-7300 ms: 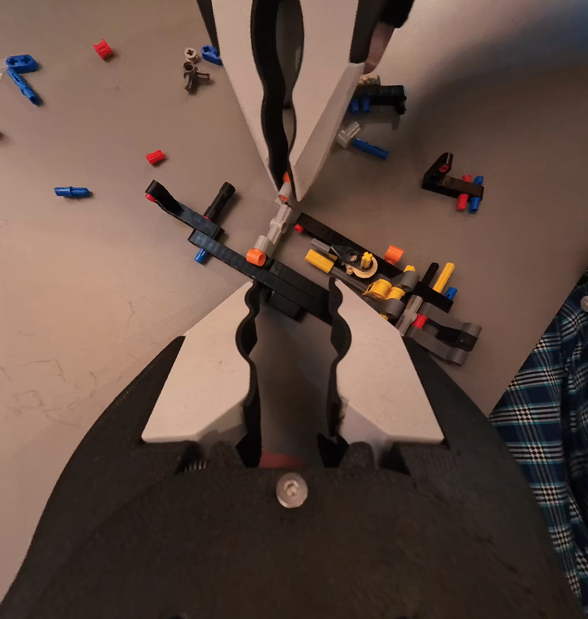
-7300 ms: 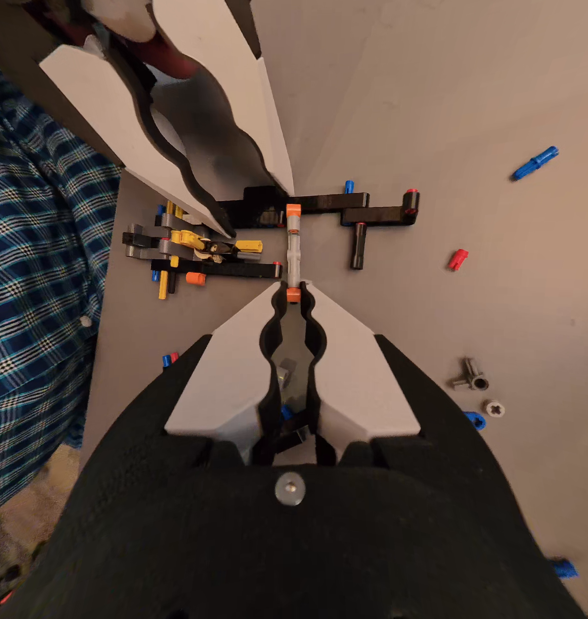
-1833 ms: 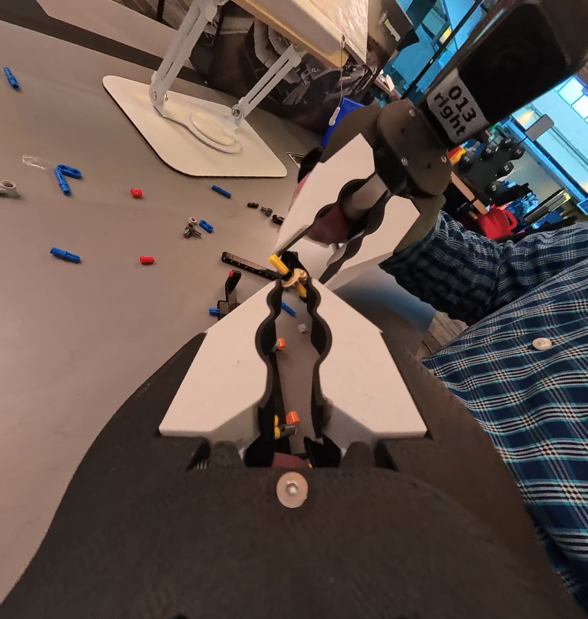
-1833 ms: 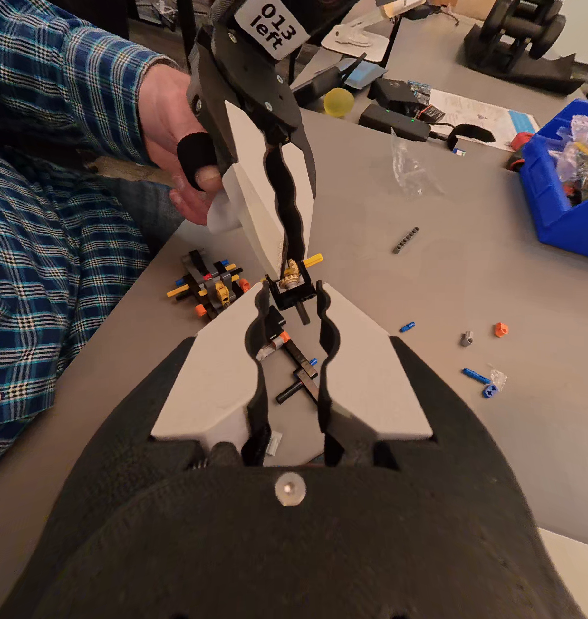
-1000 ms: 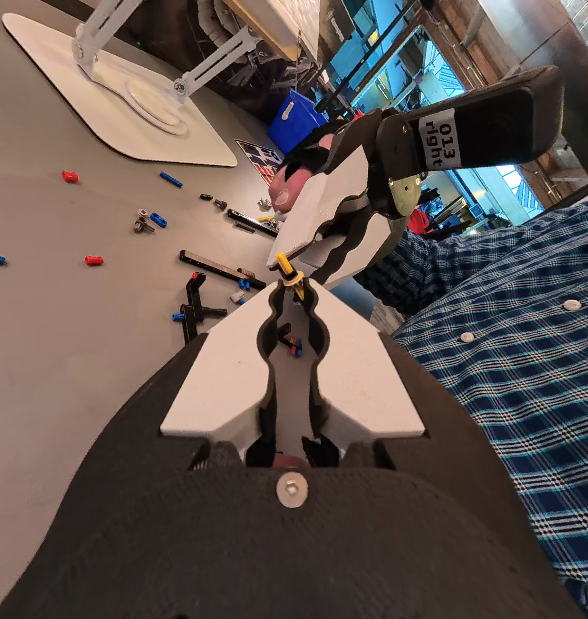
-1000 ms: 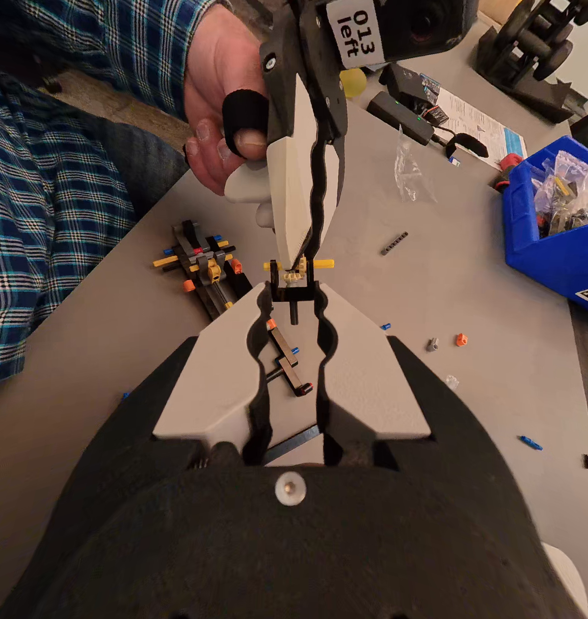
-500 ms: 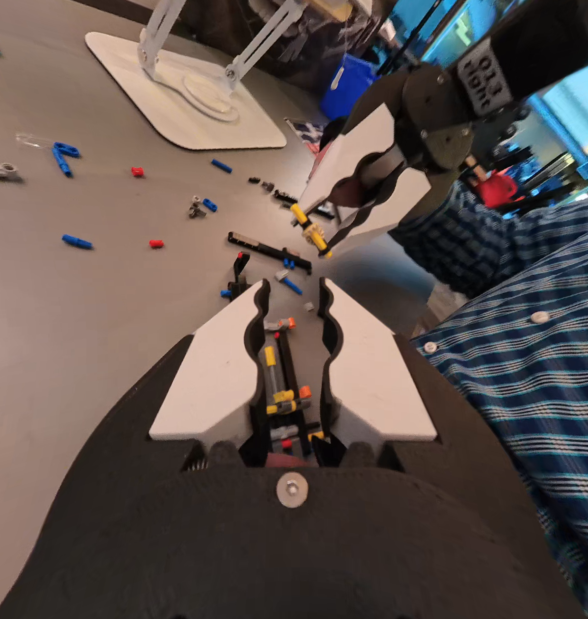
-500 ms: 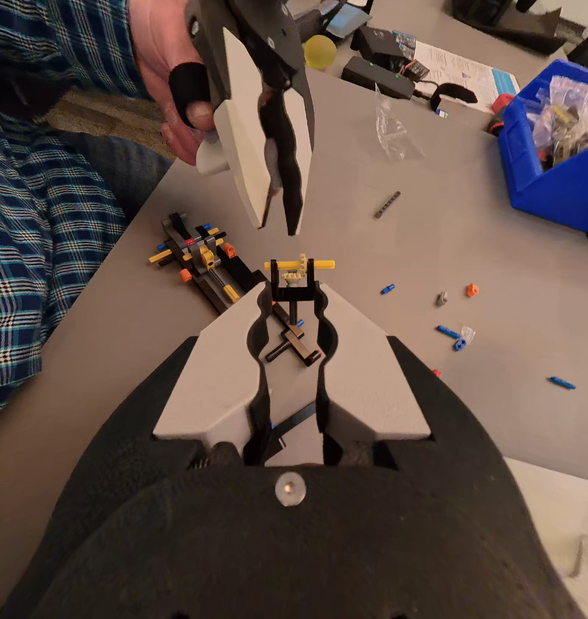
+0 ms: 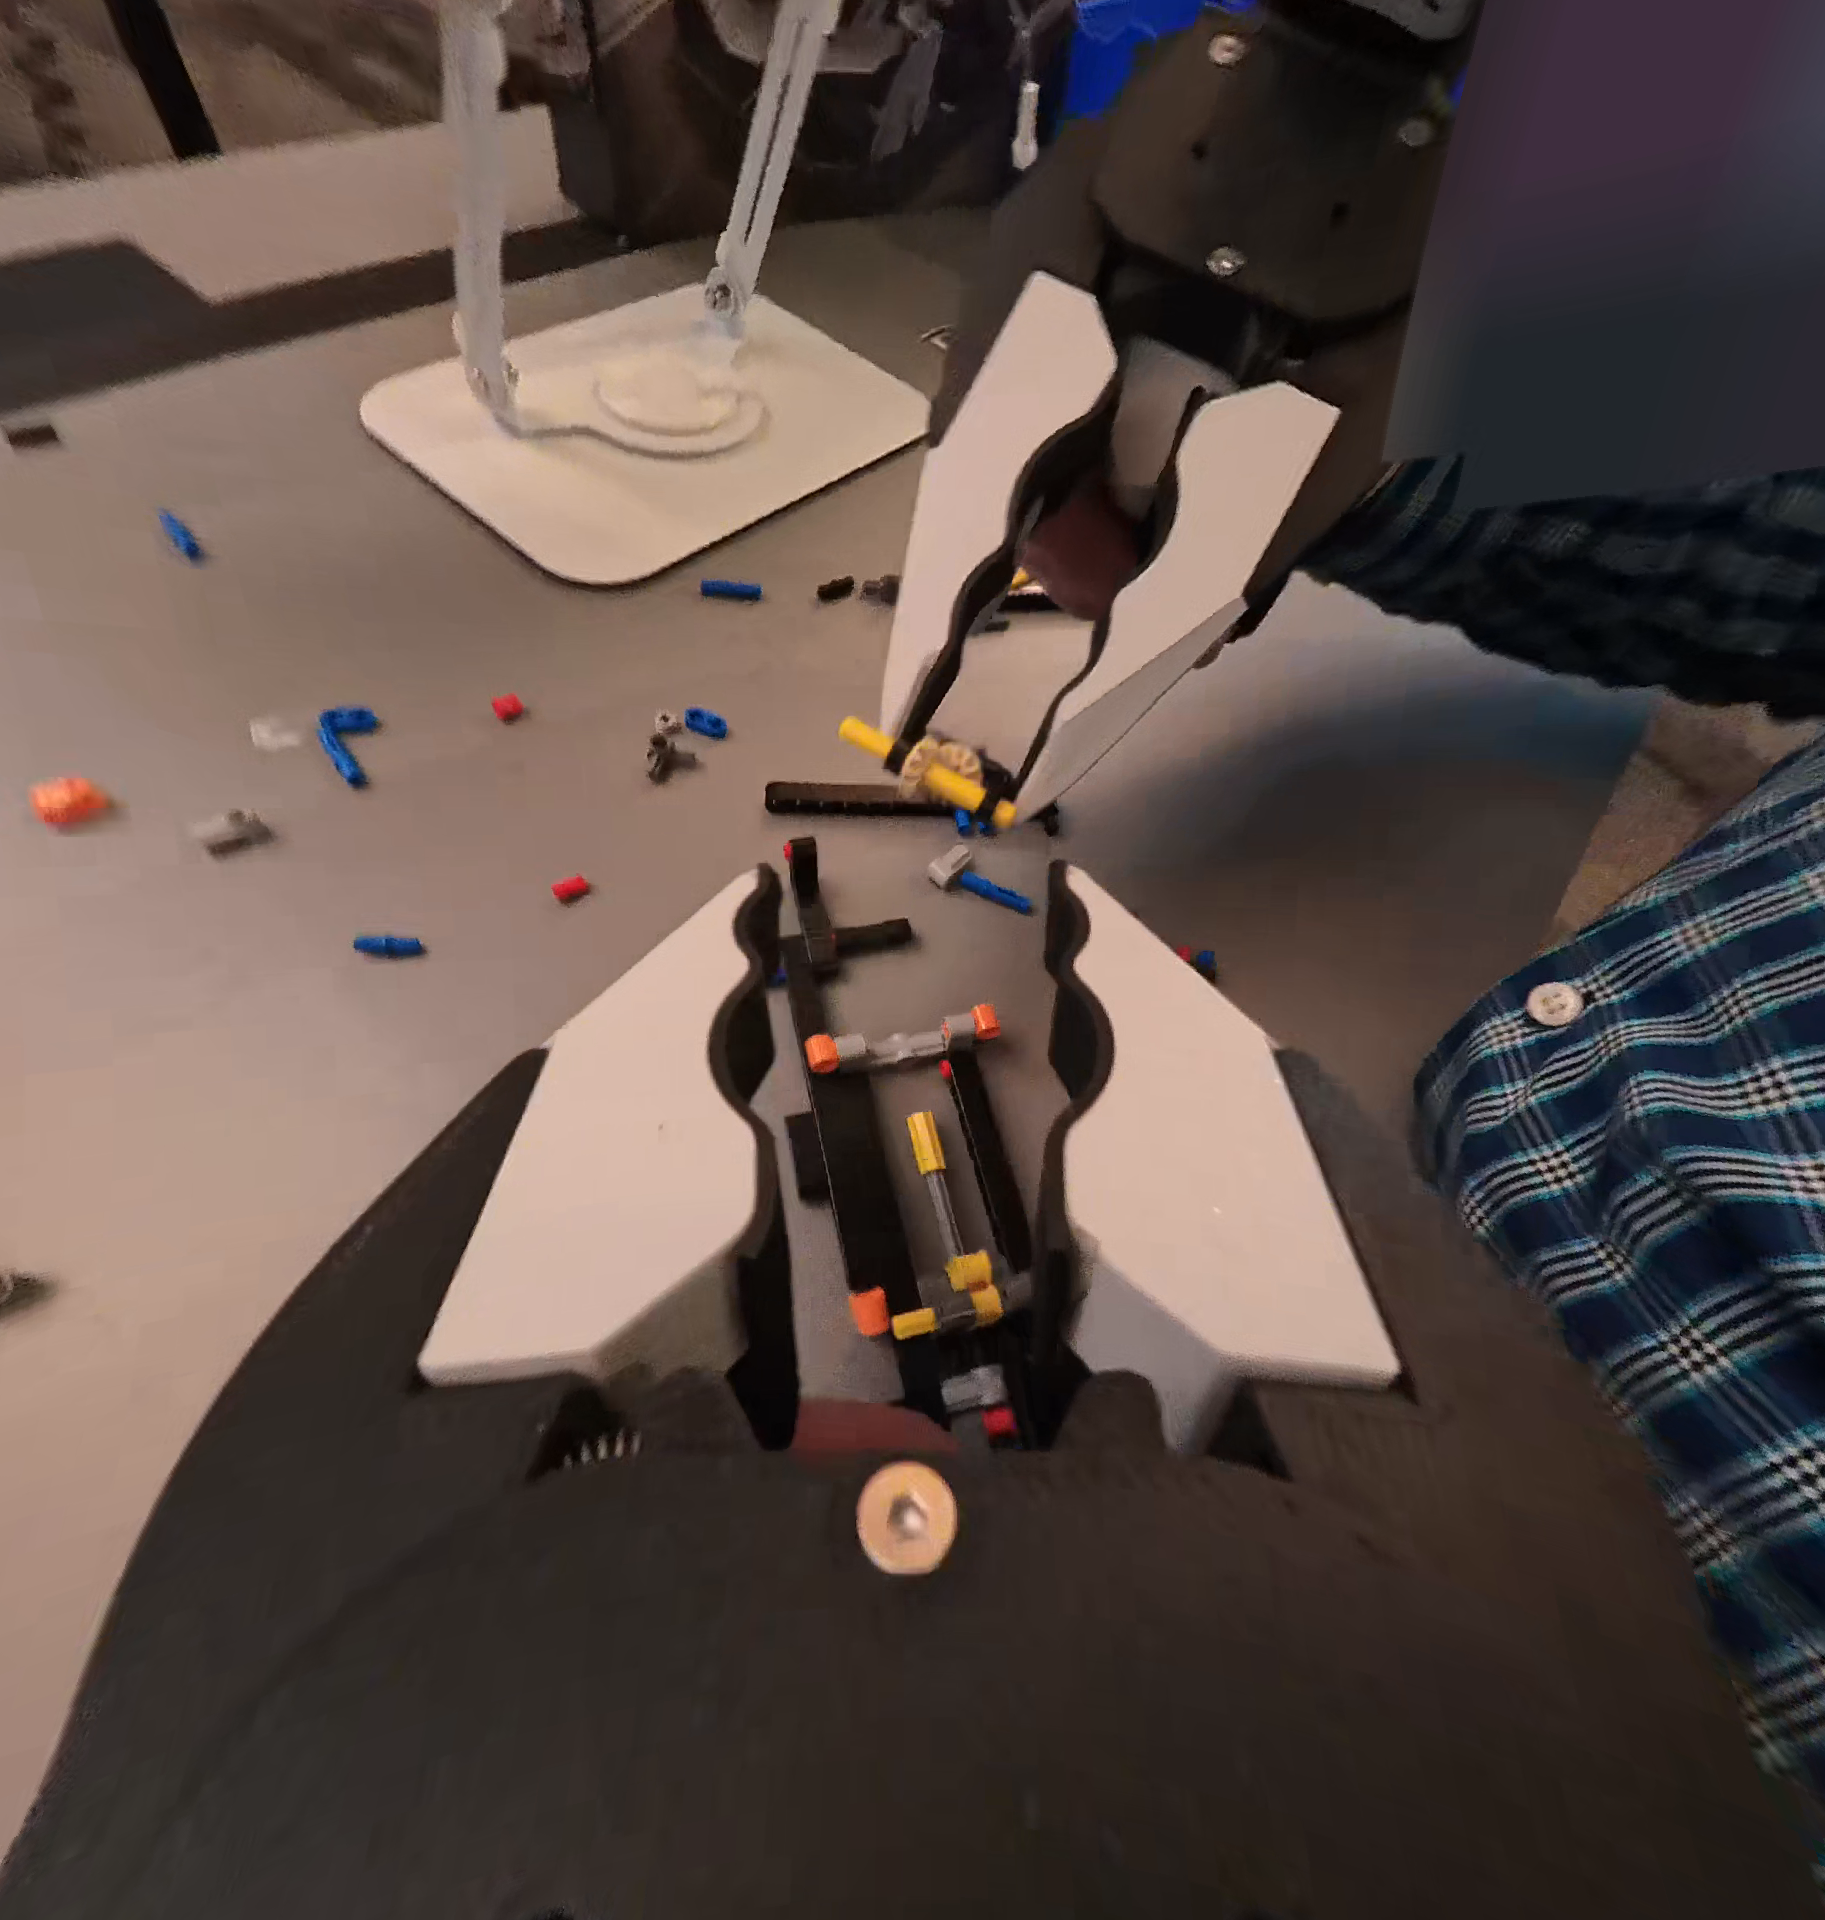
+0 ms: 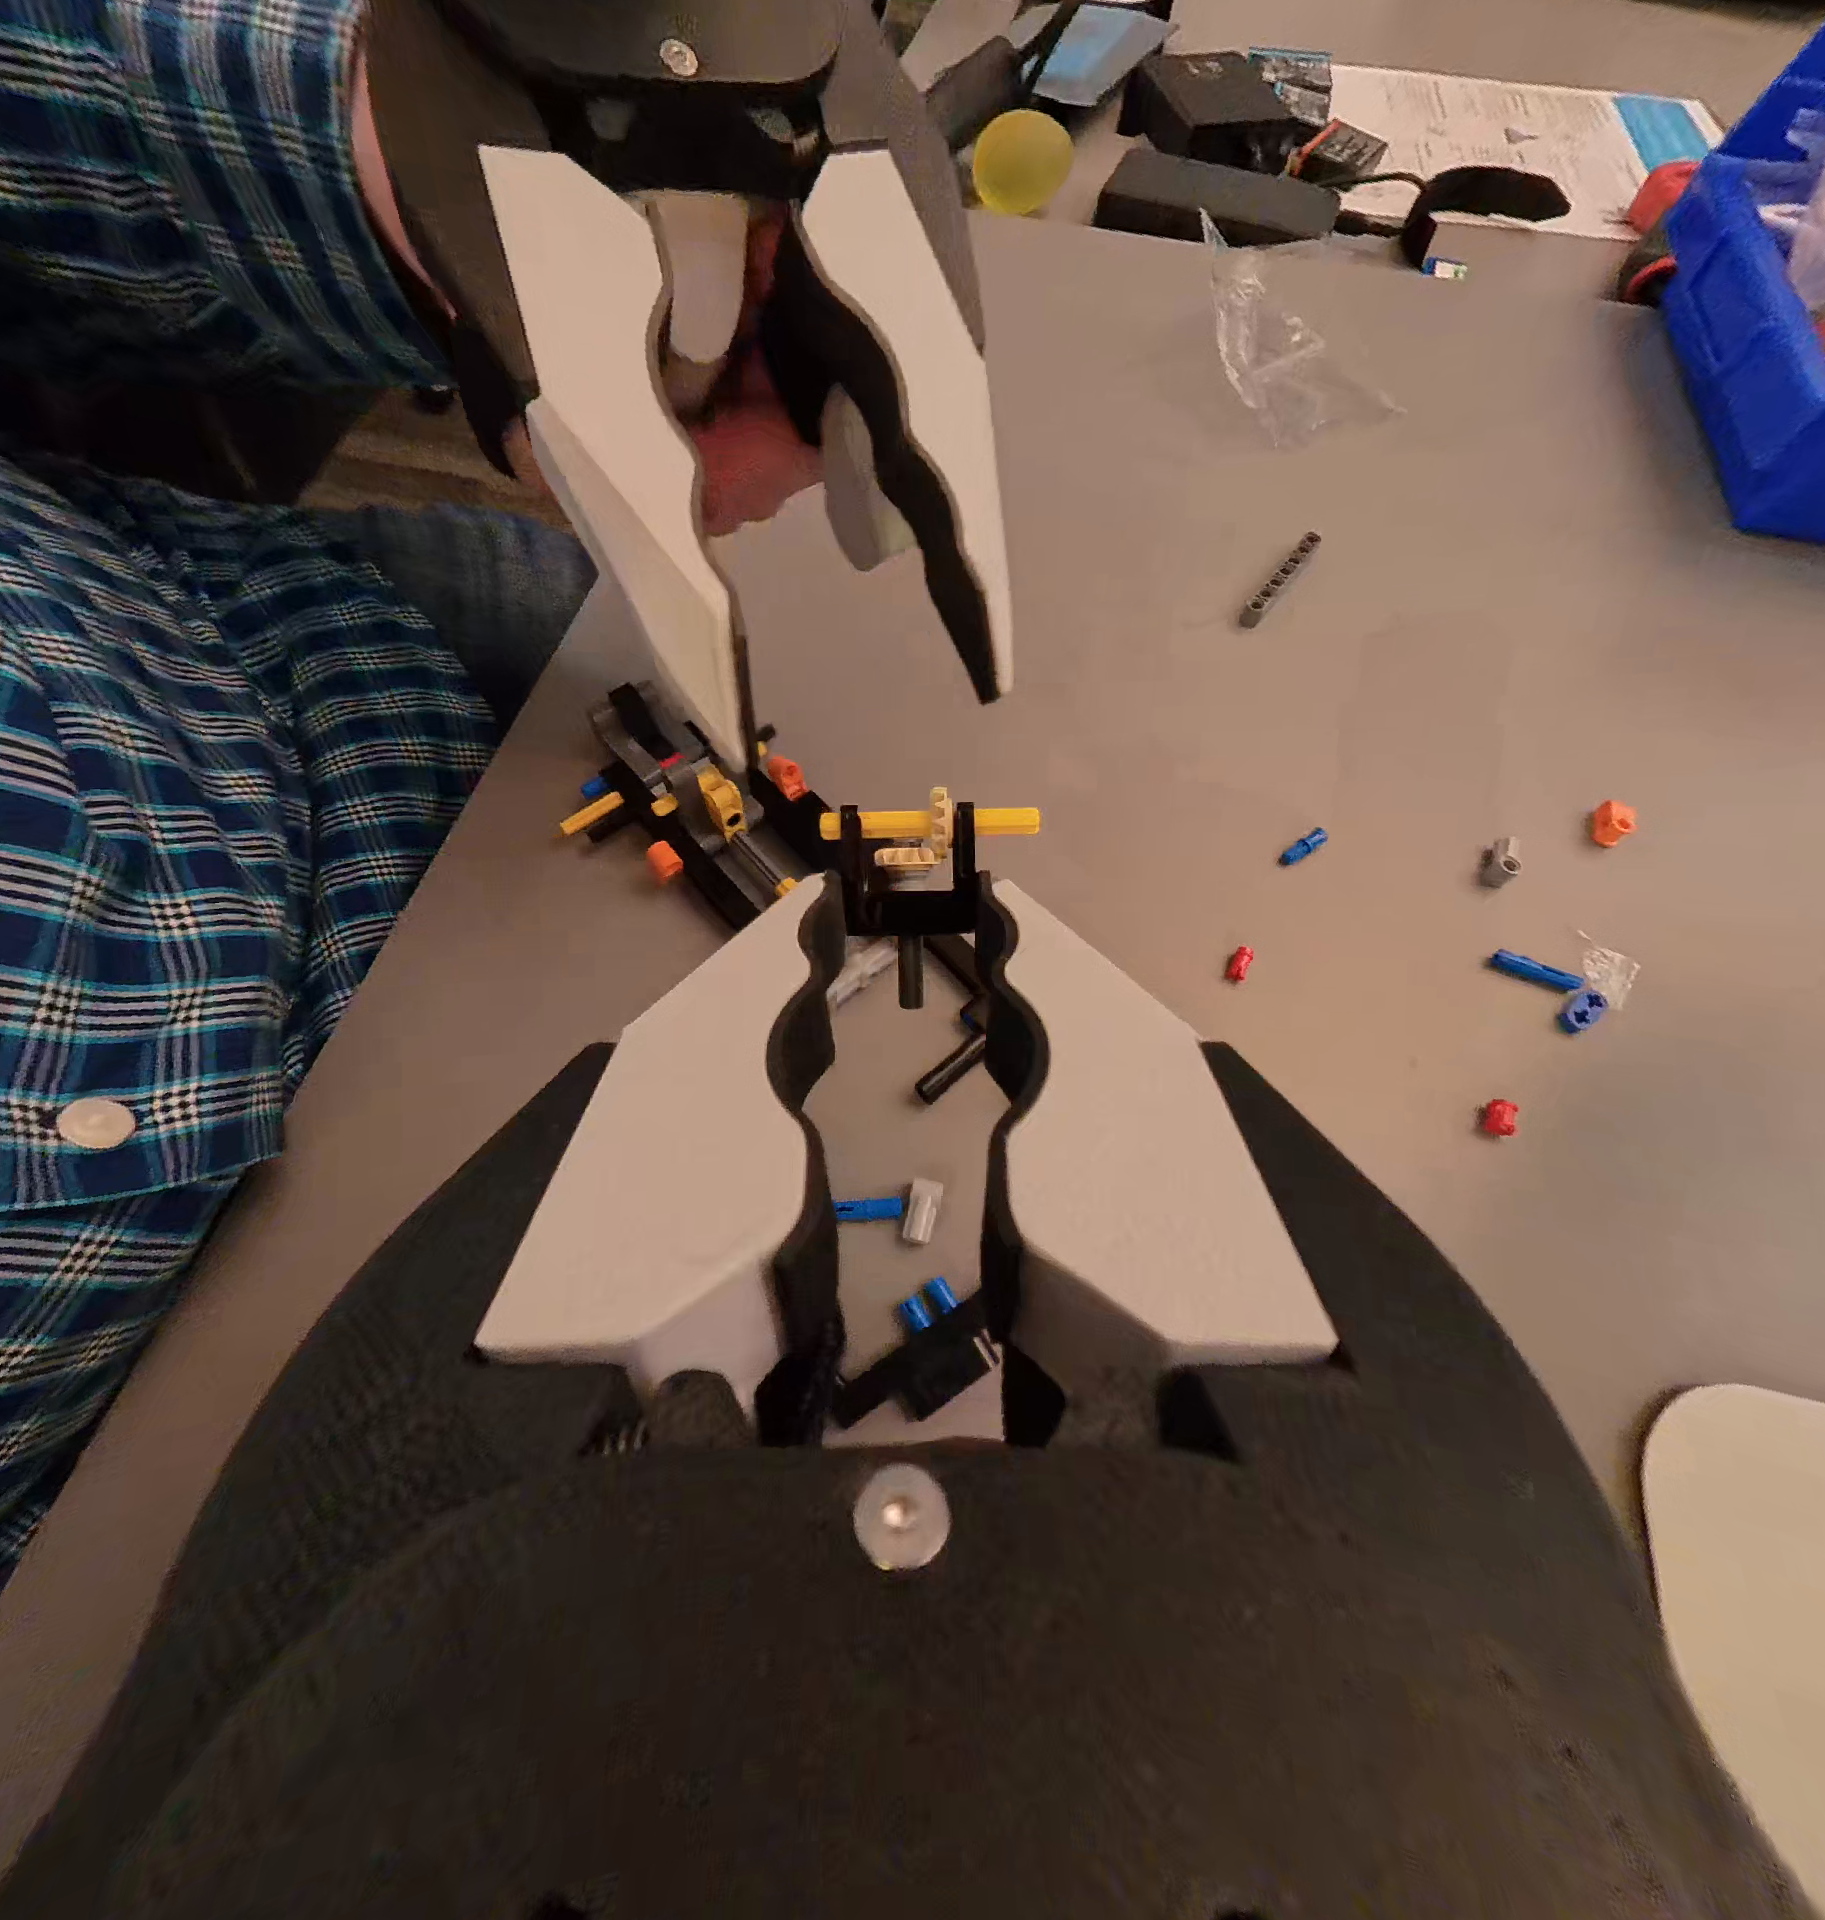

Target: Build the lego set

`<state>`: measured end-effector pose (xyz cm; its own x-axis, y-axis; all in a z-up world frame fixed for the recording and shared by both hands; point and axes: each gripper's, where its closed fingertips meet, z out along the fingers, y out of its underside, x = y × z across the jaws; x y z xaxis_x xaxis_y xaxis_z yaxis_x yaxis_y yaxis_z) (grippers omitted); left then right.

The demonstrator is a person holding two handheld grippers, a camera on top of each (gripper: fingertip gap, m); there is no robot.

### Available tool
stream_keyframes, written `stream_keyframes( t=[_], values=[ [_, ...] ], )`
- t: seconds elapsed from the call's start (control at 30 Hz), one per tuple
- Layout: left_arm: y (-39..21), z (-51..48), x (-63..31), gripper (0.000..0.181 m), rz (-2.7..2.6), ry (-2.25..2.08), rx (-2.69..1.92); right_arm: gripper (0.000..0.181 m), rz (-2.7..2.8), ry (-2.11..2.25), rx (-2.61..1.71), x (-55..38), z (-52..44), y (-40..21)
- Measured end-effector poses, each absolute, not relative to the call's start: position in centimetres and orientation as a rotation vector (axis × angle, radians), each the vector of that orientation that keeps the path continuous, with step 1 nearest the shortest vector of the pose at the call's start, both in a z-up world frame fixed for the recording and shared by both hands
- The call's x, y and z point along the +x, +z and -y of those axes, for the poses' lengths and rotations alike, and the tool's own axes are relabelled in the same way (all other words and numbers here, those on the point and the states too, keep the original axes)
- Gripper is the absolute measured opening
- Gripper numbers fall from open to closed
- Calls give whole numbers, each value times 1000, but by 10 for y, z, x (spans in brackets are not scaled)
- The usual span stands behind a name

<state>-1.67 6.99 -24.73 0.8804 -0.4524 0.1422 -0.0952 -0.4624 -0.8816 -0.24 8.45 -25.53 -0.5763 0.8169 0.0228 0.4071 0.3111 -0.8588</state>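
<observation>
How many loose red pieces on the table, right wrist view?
2. One red piece lies right of the right gripper, which holds the black bracket; the other farther right, nearer the camera. More may be hidden behind the grippers.

Nothing you can read here.
The printed paper sheet [image 10: 1490,114], far ahead of your right gripper, bears print too small and blurred to read.

Workshop: blue parts bin [image 10: 1765,343], chargers [image 10: 1214,197]
</observation>
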Motion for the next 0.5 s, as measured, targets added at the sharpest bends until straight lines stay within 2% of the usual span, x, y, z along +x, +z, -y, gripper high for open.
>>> stream_keyframes(
  t=[0.27, 0.5],
  values=[
    [-241, -80, -1, 57, -549, -330, -1955, 22, 2171, 1195, -1022, -2, -74, -252],
    [-248, -78, 7, 48, -594, -291, -1939, 22, 2189, 1195, -1040, 0, -70, -257]
  ],
)
